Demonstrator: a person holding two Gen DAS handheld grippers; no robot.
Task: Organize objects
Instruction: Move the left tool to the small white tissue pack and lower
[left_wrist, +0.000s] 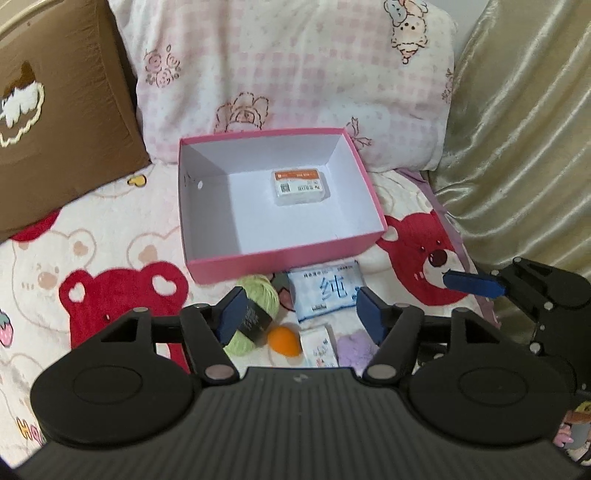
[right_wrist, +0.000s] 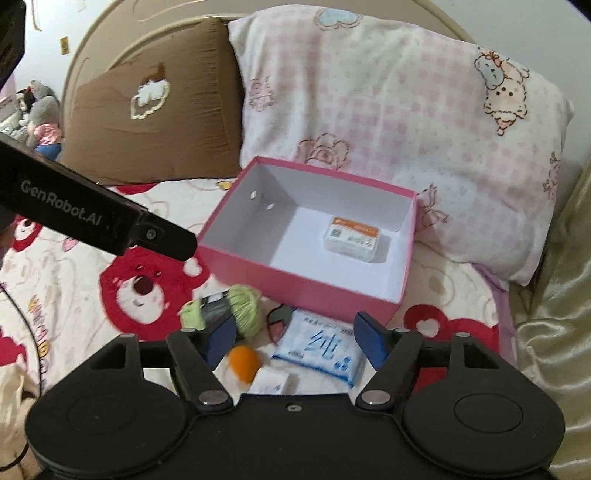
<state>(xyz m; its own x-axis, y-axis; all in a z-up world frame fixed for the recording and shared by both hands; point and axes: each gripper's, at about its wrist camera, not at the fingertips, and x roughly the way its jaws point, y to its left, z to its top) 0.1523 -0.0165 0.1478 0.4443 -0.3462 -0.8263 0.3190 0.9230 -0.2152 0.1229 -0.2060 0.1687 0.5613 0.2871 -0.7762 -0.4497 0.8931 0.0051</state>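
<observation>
A pink open box sits on the bed and holds a small white and orange packet. In front of it lie a green yarn ball, an orange ball, a blue and white tissue pack, a small white box and a purple fluffy thing. My left gripper is open above these items. My right gripper is open above them too; it also shows at the right of the left wrist view.
A pink checked pillow and a brown cushion stand behind the box. A gold curtain hangs at the right. The bear-print blanket covers the bed. Stuffed toys sit far left.
</observation>
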